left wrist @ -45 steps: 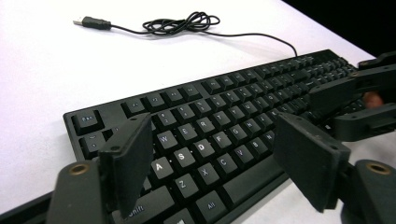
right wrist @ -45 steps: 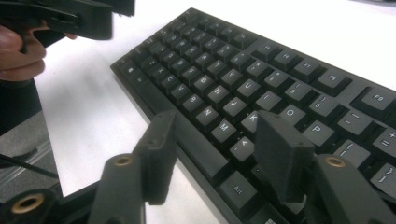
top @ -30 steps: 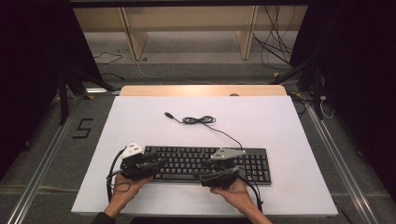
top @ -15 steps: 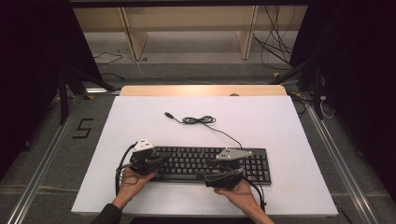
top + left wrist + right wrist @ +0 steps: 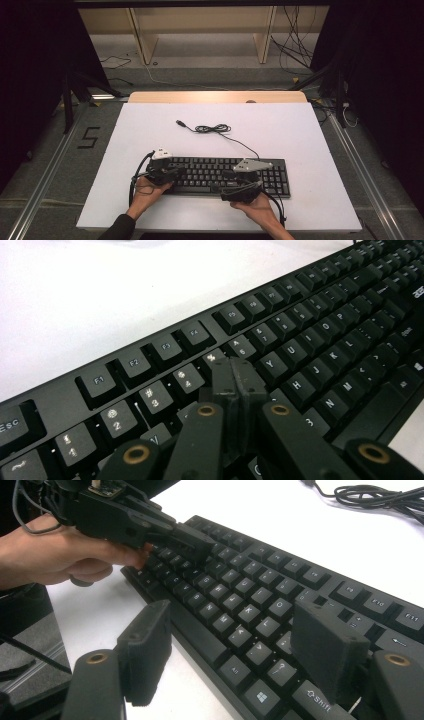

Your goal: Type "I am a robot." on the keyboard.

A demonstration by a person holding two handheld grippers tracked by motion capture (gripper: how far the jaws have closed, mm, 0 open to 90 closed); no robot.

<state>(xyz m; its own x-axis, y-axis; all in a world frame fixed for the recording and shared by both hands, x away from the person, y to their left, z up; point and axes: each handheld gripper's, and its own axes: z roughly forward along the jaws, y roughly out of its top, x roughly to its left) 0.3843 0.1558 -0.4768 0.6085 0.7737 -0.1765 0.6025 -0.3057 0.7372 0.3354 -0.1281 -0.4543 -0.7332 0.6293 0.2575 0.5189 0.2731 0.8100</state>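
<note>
keyboard: black, full-size, flat on the white table, near the front edge, long side running left-right. Both grippers work over it.
left gripper: at the keyboard's left end, held from below by the left hand. Jaws have just been closing and now meet pad to pad, nothing between them.
left tip: in the left gripper view the joined pads sit low over the number row, about at the 5 key, pointing toward the F-keys. Contact with a key: cannot tell.
right gripper: at the keyboard's front edge, right of centre, grey plate on top, right hand behind it. Jaws have just been opening and stand wide apart.
right jaws: in the right gripper view the gripper straddles the front edge; one pad hangs over the bare table in front of the keyboard, the other over the keys near Shift. Neither pad presses on anything.
cross-check: right gripper view also has the left gripper farther off, closed tip low over the upper key rows, fingers wrapped on its body.
cable: black cord coiled loosely behind the keyboard, plug end lying free toward the table's middle, other end running to the keyboard's back edge.
table surround: wooden strip at the far edge.
</note>
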